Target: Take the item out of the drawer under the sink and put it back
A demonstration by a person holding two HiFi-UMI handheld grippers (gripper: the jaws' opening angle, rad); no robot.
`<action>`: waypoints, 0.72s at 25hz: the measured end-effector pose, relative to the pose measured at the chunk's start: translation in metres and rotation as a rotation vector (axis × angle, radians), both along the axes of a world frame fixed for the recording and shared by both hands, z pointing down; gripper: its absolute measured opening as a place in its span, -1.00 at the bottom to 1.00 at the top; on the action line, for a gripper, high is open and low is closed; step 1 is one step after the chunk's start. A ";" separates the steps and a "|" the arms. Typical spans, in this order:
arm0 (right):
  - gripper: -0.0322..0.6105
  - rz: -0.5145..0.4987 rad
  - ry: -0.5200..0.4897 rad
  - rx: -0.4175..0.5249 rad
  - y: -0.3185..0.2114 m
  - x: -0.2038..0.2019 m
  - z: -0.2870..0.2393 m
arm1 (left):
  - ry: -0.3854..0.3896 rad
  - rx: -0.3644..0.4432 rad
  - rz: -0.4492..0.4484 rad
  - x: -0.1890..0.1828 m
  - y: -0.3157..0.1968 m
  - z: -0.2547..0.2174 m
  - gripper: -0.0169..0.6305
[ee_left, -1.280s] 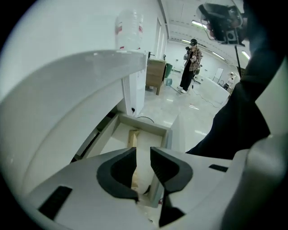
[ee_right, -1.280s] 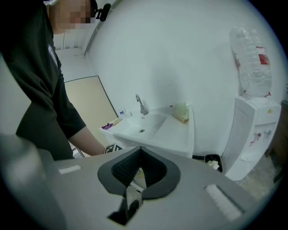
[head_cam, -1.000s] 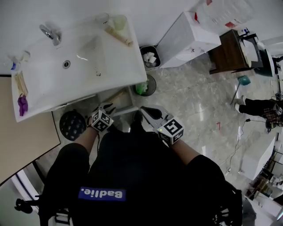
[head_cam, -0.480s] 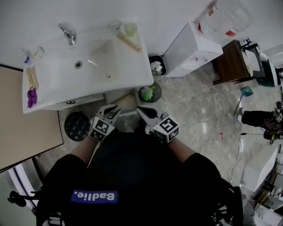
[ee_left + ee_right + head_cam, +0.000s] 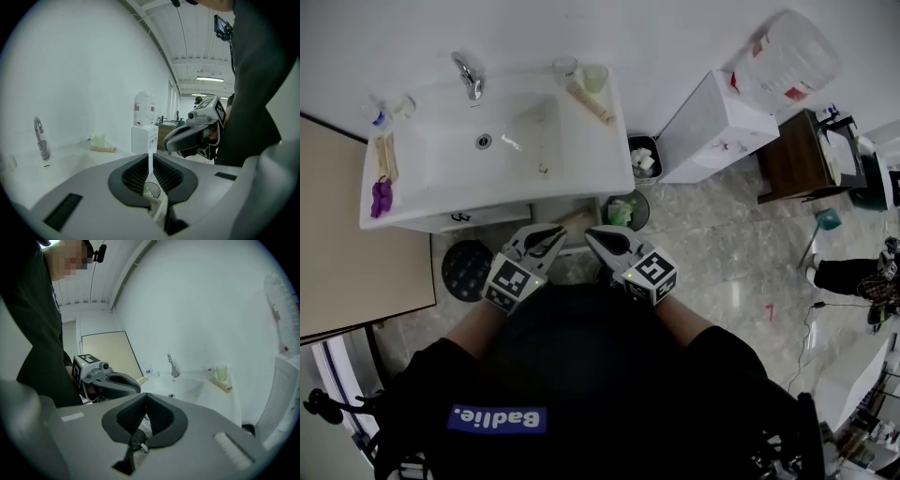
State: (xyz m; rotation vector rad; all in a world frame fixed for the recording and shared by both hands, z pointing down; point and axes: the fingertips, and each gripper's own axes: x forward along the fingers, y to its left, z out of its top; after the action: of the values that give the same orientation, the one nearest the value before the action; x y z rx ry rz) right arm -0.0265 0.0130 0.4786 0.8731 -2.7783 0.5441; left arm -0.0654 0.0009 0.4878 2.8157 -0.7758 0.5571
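**A:** Hovering both grippers just off the front edge of the sink. Closing the fingers of the left gripper on nothing. Holding those of the right gripper pressed together, likewise empty.

**B:** Locating the item?

**A:** Not seeing it for certain. Noting a tan thing showing under the sink's front right corner, probably lying in the drawer. Guessing only.

**B:** Advising what for the reach?

**A:** Spreading one set of fingers wide before going in. Dropping low under the front edge, pinching the tan thing mid-length and drawing it straight out. Retracing the same line when putting it back.
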 end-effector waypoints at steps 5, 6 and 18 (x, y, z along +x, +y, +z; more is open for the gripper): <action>-0.89 -0.011 -0.012 0.024 0.000 -0.002 -0.010 | 0.052 0.026 0.006 0.007 0.002 -0.023 -0.91; -0.89 -0.012 -0.014 0.028 -0.001 -0.002 -0.011 | 0.056 0.030 0.008 0.007 0.001 -0.026 -0.91; -0.89 -0.009 0.009 0.071 0.001 0.000 -0.017 | 0.112 -0.019 0.001 0.008 0.007 -0.025 -0.92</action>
State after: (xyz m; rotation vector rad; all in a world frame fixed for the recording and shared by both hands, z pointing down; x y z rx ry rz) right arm -0.0265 0.0137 0.4616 0.8741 -2.8079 0.4417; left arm -0.0575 0.0077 0.4629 2.8020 -0.7430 0.4001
